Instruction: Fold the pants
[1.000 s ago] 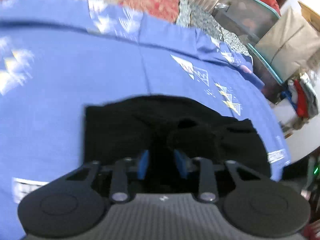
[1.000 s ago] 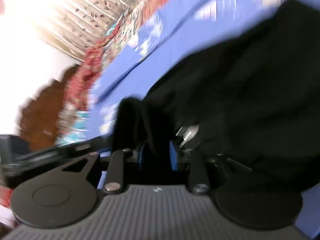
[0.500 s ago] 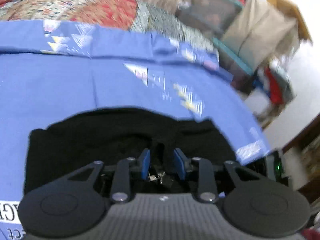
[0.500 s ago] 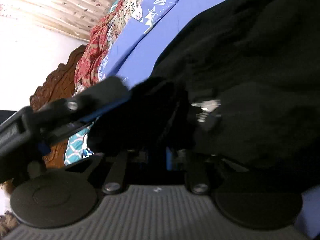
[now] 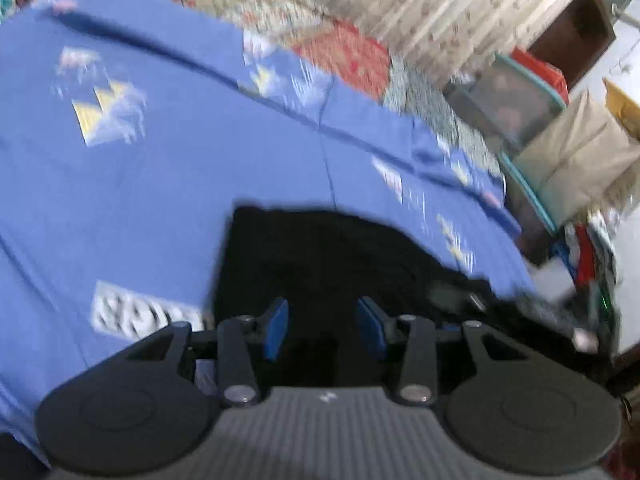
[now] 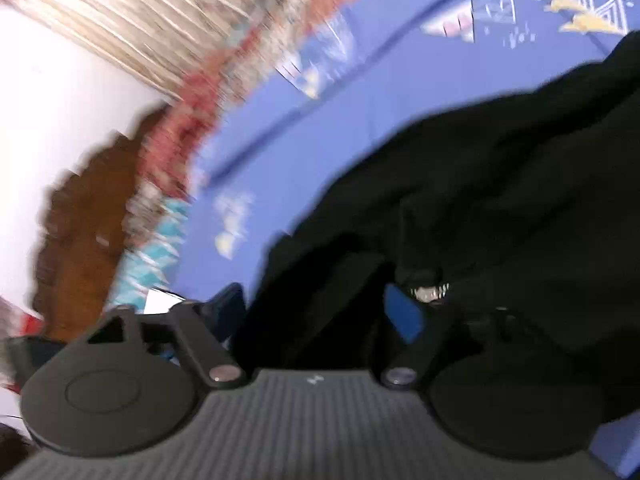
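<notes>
The black pants (image 5: 320,256) lie folded in a compact pile on the blue bedsheet (image 5: 160,184). My left gripper (image 5: 322,328) hovers over the near edge of the pants with its blue pads apart and nothing between them. In the right wrist view the pants (image 6: 500,200) fill the right side, with a metal clasp (image 6: 428,290) showing. My right gripper (image 6: 320,312) is wide open over the pants' edge, one blue pad (image 6: 404,316) against the cloth. Both views are blurred by motion.
A patterned red quilt (image 5: 340,48) lies at the back of the bed. Storage boxes (image 5: 516,108) and a beige covered stack (image 5: 576,160) stand to the right. A carved wooden headboard (image 6: 84,216) and curtain (image 6: 140,12) show in the right wrist view.
Both grippers have opened and let go of the pants. The left one has drawn back and swung left; the right one has opened wide and pulled away a little.
</notes>
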Available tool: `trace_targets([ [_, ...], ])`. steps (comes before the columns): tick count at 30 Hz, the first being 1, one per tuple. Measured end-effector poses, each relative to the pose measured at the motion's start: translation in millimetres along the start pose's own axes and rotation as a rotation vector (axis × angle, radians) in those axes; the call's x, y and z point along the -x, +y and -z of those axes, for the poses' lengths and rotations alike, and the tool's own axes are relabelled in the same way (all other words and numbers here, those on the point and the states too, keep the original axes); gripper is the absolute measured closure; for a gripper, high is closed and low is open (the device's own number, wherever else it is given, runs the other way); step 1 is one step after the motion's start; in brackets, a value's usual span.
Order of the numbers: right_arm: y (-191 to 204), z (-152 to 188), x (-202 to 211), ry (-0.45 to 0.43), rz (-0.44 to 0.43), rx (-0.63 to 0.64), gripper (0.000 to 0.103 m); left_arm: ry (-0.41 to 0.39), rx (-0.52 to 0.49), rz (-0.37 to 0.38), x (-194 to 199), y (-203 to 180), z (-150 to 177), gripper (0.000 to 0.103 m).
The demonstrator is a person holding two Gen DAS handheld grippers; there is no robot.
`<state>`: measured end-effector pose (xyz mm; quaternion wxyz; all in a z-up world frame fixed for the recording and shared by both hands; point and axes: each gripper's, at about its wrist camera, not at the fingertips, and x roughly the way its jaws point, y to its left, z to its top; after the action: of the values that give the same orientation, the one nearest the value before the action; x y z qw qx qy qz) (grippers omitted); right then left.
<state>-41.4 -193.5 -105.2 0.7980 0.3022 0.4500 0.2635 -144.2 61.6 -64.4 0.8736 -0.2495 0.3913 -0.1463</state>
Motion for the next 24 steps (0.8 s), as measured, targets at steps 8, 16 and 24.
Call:
trace_targets([
  [8, 45, -7, -14, 0.012, -0.054, 0.275, 0.083, 0.007, -0.136, -0.050, -8, -21, 12, 0.080],
  [16, -6, -16, -33, 0.048, 0.233, 0.322, 0.072, 0.177, -0.315, -0.170, -59, -46, 27, 0.078],
  [24, -49, -25, 107, -0.326, 0.144, 0.191, 0.060, 0.017, -0.305, -0.024, -24, -76, -34, 0.072],
])
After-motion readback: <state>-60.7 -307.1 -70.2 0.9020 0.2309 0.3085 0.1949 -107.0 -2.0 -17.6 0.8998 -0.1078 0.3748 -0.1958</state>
